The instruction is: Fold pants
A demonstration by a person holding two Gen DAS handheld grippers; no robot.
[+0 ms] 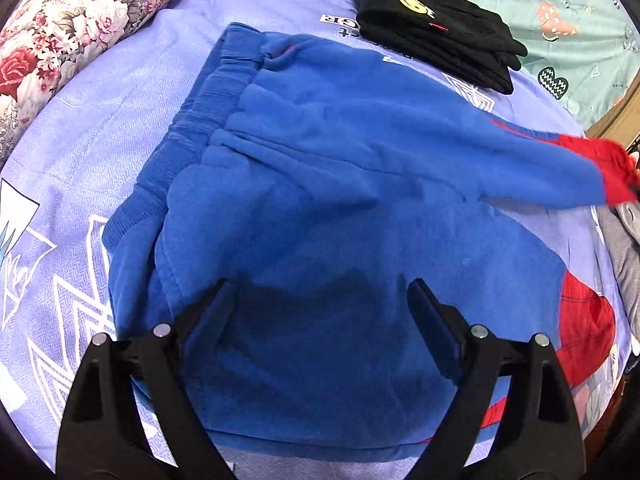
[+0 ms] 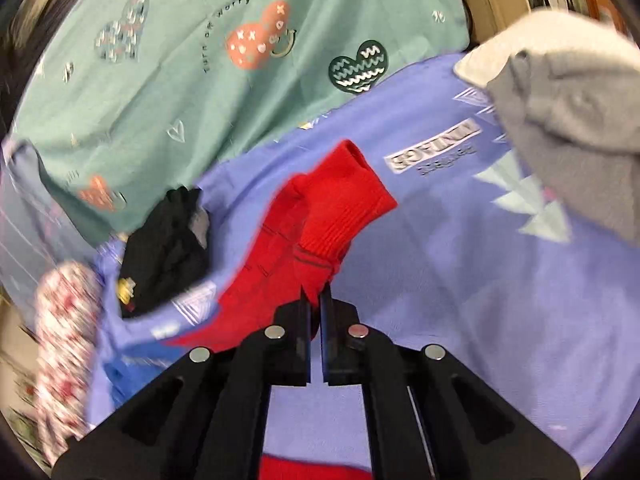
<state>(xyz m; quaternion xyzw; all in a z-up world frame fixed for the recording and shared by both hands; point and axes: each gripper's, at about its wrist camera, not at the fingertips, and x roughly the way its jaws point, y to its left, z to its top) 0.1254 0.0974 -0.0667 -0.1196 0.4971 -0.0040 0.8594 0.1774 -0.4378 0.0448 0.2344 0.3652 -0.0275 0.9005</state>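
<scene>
Blue fleece pants (image 1: 320,184) with red lower legs lie on a lavender bedsheet (image 1: 100,128), waistband at the upper left. My left gripper (image 1: 320,296) is open and hovers just over the seat of the pants, holding nothing. One leg stretches to the right, its red cuff (image 1: 612,168) lifted at the frame edge. In the right wrist view my right gripper (image 2: 316,300) is shut on that red leg end, with the ribbed cuff (image 2: 344,208) standing up above the fingers. The other red leg (image 1: 584,328) lies flat at the lower right.
Folded black pants (image 1: 436,28) with a yellow smiley patch lie at the back, also in the right wrist view (image 2: 168,248). A floral pillow (image 1: 76,28) is at the left. A grey garment (image 2: 572,120) is heaped at the right. A green sheet (image 2: 200,60) lies beyond.
</scene>
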